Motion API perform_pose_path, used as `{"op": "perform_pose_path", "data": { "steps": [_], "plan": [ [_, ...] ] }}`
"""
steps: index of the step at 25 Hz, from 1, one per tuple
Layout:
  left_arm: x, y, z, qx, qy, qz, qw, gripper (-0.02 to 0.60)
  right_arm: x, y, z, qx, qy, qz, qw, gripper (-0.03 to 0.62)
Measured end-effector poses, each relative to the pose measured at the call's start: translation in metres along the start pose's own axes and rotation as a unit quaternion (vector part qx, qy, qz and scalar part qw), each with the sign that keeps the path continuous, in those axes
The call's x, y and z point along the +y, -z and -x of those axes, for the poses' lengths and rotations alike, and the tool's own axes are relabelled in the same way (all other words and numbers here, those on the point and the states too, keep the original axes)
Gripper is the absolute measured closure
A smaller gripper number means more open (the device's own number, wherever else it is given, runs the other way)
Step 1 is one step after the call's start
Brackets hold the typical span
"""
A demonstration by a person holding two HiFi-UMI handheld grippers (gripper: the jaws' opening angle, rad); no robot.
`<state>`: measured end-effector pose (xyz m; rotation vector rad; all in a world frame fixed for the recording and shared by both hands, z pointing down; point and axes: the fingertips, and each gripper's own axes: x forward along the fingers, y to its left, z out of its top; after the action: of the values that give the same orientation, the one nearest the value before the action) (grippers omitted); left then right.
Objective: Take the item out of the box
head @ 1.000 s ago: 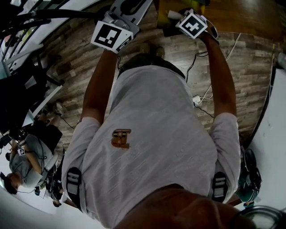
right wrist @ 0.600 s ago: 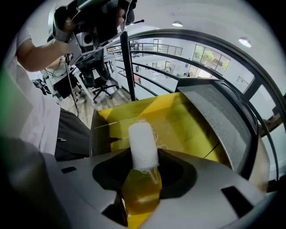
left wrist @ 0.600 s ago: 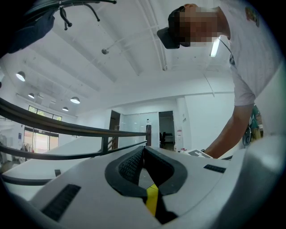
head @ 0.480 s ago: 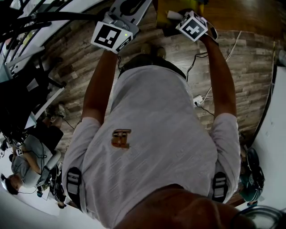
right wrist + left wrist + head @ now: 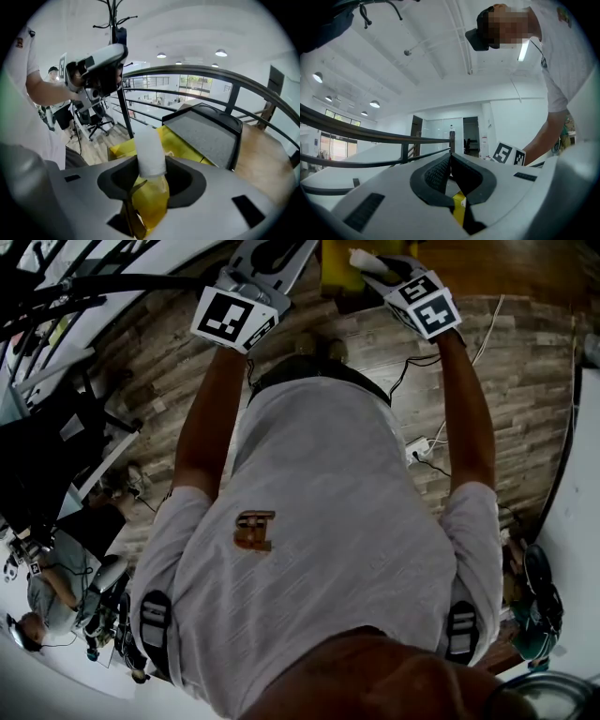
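Note:
The yellow box (image 5: 118, 150) lies open below my right gripper (image 5: 151, 165); the head view shows the box (image 5: 336, 266) at the top edge. The right gripper is shut on the item (image 5: 149, 151), a white cylinder with a yellowish translucent part nearer the camera. Its jaws have just been closing, with the item between them. In the head view the item (image 5: 367, 261) sticks out past the right marker cube (image 5: 428, 304). My left gripper (image 5: 451, 161) points level with its pads meeting and nothing gripped. From the right gripper view, the left gripper (image 5: 101, 70) hangs left of and above the box.
A grey panel with a dark rim (image 5: 206, 136) lies beside the box. A curved metal railing (image 5: 197, 74) and a coat stand (image 5: 113, 33) stand beyond. Cables and a power strip (image 5: 413, 448) lie on the plank floor. Seated people (image 5: 52, 592) are at the lower left.
The right gripper has risen and tilted, carrying the white item toward the top of the picture. The left gripper has stayed where it was.

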<state>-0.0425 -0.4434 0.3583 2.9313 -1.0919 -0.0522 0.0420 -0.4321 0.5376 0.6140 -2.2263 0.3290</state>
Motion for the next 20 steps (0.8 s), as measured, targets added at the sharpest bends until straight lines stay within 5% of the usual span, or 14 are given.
{"op": "perform_pose_path", "data": {
  "steps": [10, 20],
  "plan": [
    [-0.046, -0.016, 0.010, -0.005, 0.024, -0.003, 0.9997, 0.561, 0.025, -0.034, 0.082, -0.146, 0.035, -0.069, 0.986, 0.404],
    [-0.040, -0.020, -0.019, -0.010, 0.032, -0.005, 0.9994, 0.561, -0.002, -0.082, 0.127, -0.258, 0.055, -0.086, 0.961, 0.404]
  ]
}}
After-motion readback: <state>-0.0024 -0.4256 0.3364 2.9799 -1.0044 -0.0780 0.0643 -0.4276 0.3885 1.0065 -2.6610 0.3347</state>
